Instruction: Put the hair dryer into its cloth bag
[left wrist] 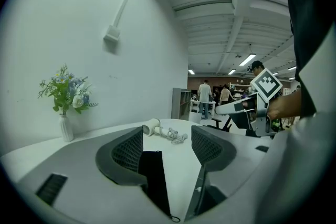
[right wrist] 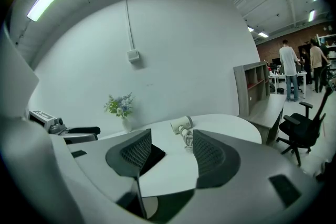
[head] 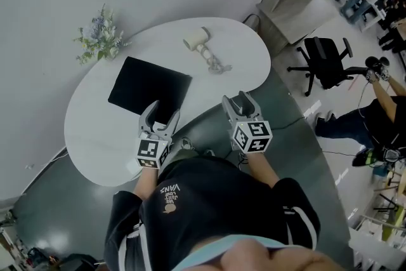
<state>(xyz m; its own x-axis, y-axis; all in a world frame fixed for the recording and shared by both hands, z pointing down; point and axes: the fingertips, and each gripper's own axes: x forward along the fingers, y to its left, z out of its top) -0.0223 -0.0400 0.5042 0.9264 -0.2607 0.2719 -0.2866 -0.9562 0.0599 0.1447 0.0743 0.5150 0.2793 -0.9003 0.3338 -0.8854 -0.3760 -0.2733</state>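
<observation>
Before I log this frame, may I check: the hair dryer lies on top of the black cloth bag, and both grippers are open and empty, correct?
Not quite: the hair dryer lies on the bare table, apart from the black cloth bag, as the head view shows. The left gripper and right gripper are indeed open and empty.

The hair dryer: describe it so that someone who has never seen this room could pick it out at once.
Start at the white, bean-shaped table by the wall. On its far side, right of the flat black cloth bag and the vase of pale flowers, lies a small cream hair dryer. Only it has a stubby barrel and a bundled cord trailing from it.
</observation>
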